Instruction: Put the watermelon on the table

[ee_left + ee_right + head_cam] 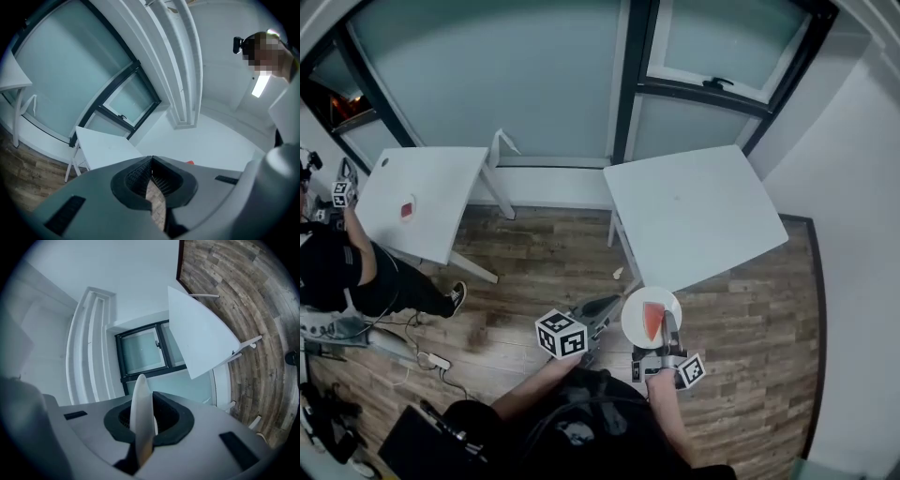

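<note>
Wooden floor [534, 272] fills the middle of the head view, under frosted glass panels along the top. The nearer white table [694, 216] sits right of centre with a bare top. Its near corner points down toward the person, which makes it the likely place to set things down. A second white table [431, 187] stands at the upper left with a small red thing on it that is too small to name, and another person [347, 272] is at the left edge beside it.

Just below the nearer table's corner, over the floor, is a round white plate [634, 328] carrying the watermelon slice [652, 321]. The slice is not on the table yet. The plate looks roughly level, probably so the slice does not slide off.

The right gripper [668, 326] has its jaws clamped on the plate's near rim, and its own view shows that rim edge-on between the pads. The left gripper [151, 160] has its jaws pressed together with nothing between them. Its tip is just beside the plate's left edge, perhaps to steady it, but I cannot tell whether they touch.
</note>
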{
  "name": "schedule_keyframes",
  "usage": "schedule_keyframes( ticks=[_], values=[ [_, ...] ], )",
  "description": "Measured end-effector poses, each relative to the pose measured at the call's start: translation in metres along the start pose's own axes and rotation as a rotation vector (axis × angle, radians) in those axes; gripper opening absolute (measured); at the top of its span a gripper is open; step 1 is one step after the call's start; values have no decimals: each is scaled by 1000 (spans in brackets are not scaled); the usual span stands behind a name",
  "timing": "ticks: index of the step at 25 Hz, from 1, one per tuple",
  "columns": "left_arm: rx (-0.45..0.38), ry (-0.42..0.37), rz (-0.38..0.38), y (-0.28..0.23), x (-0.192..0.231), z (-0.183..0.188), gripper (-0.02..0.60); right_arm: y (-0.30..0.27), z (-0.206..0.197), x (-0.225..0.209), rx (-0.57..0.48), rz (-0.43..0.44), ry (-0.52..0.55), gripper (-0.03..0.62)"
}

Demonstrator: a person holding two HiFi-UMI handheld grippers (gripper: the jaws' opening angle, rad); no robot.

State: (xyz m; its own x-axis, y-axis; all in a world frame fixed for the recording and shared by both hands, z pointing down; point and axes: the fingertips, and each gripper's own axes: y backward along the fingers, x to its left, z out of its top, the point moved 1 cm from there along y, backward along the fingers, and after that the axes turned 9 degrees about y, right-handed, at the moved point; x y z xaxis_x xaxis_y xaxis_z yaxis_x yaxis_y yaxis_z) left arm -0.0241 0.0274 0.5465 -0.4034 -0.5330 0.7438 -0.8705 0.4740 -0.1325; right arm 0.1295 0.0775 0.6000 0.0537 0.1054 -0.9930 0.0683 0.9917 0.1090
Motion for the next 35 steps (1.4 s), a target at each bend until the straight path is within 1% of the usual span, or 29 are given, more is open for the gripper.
schedule_keyframes(
  ticks=[2, 5, 9, 11, 14, 18, 21, 25, 28, 31, 33, 35],
  values=[
    [9, 5, -19, -11, 14, 20, 5, -26, -2, 6, -6, 7, 17, 29],
    [45, 3, -45, -27, 33, 37, 5, -50, -5, 8, -24, 13, 21, 29],
    [87, -16, -68, -51, 47, 54, 5, -69, 1, -2, -54, -17, 14, 29],
    [94, -4, -67, -62, 52, 58, 5, -76, 7, -7, -61, -33, 10, 29],
    [94, 29, -52, -80, 64, 63, 5, -94, 21, -15, -70, -48, 2, 29],
    [81, 25, -24, -112, 82, 74, 5, -127, 46, -26, -63, -49, -6, 29],
    [65, 16, 0, -145, 95, 88, 5, -163, 66, -29, -30, -48, 12, 29],
    [43, 44, 35, -189, 111, 107, 5, -208, 96, -29, 34, -38, 41, 29],
    [29, 36, 67, -218, 123, 124, 5, -239, 120, -38, 50, -42, 31, 29],
    [7, 18, 94, -242, 136, 133, 5, -264, 141, -51, 87, -74, 53, 29],
    [-13, -3, 99, -261, 150, 138, 5, -285, 154, -57, 104, -89, 76, 29],
    [-13, -13, 116, -277, 169, 138, 5, -305, 163, -62, 109, -91, 87, 29]
  ],
)
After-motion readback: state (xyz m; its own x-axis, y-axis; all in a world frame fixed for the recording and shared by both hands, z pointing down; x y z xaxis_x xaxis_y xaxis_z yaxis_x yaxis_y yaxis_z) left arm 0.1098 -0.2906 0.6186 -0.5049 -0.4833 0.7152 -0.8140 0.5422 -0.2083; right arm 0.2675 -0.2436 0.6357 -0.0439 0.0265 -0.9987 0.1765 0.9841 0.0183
